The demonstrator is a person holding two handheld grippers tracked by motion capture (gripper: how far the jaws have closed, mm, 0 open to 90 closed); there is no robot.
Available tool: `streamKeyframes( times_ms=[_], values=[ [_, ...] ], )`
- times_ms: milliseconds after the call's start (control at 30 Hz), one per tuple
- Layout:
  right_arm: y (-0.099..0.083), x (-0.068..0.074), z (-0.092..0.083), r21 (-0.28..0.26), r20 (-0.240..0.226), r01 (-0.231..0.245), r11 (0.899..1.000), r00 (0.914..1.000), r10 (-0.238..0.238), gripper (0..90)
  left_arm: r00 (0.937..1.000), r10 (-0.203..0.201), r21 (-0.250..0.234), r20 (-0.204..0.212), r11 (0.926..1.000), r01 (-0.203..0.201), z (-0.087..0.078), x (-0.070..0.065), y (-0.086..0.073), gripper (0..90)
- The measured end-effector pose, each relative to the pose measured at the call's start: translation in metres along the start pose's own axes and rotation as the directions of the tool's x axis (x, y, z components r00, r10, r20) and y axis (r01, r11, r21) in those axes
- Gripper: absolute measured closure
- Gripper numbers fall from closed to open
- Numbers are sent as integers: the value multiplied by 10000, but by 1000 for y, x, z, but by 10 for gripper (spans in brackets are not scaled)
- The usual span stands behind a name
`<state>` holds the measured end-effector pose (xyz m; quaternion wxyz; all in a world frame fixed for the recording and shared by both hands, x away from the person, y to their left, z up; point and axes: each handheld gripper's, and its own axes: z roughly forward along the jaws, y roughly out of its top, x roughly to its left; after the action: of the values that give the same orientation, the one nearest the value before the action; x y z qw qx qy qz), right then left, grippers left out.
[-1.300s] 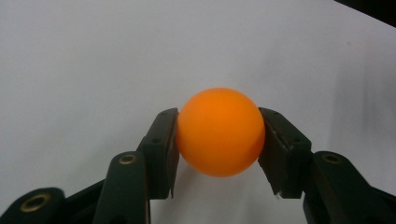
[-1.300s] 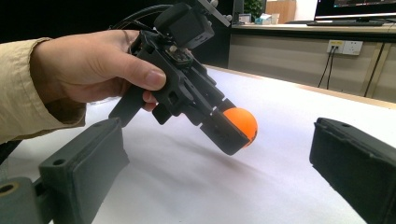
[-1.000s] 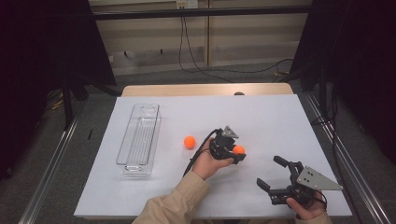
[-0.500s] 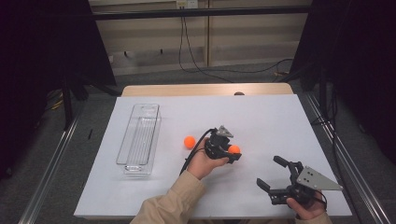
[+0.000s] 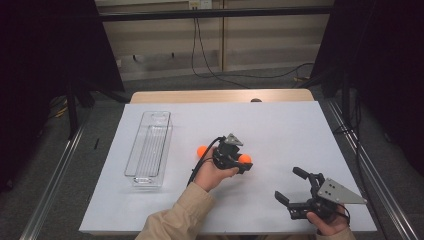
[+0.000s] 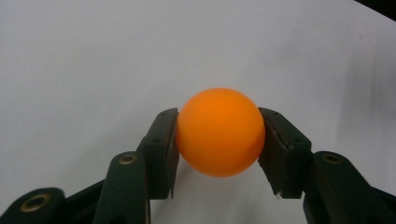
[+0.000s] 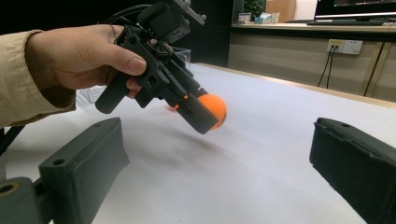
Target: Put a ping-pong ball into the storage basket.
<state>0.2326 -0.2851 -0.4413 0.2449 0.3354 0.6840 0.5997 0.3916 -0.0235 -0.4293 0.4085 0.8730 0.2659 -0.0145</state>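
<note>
Two orange balls: one (image 6: 220, 132) clamped in the left gripper (image 5: 243, 163), one (image 5: 201, 149) on the table (image 5: 280, 130); right gripper (image 5: 291, 187) spread apart; one clear tray (image 5: 149, 148).

In the high view, the left tool (image 5: 243, 163) covers most of the small orange plastic ball (image 5: 245, 158) it grips, and a second small orange ball (image 5: 201, 150) sits half hidden behind that tool's cable. The person's beige sleeve (image 5: 175, 217) runs off the bottom edge. In the left gripper view, the black pads (image 6: 163, 149) hide the gripped ball's flanks. In the right gripper view, the long clear plastic tray (image 7: 184, 52) is mostly hidden behind the left hand (image 7: 79, 56).
</note>
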Motion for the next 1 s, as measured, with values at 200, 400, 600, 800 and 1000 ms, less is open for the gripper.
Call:
streamKeyframes(
  times_ms=[200,400,600,800,1000],
  values=[
    [0,0,0,-4,7,12,10000,10000,-12,26,10000,-27,51,-74,10000,27,-5,3,-2,509],
    [0,0,0,8,-3,20,10000,10000,-20,26,9999,-65,59,-147,10000,65,-10,6,-4,509],
    [0,0,0,9,3,8,10000,10000,-8,26,9996,-149,10,-220,9999,149,-15,12,-7,509],
    [0,0,0,17,11,-10,10000,10000,10,26,9993,-213,-72,-305,9998,211,-21,17,-8,509],
    [0,-1,0,18,43,-44,10000,10000,44,26,9989,-255,-70,-392,9997,252,-26,21,-9,509]
  ],
)
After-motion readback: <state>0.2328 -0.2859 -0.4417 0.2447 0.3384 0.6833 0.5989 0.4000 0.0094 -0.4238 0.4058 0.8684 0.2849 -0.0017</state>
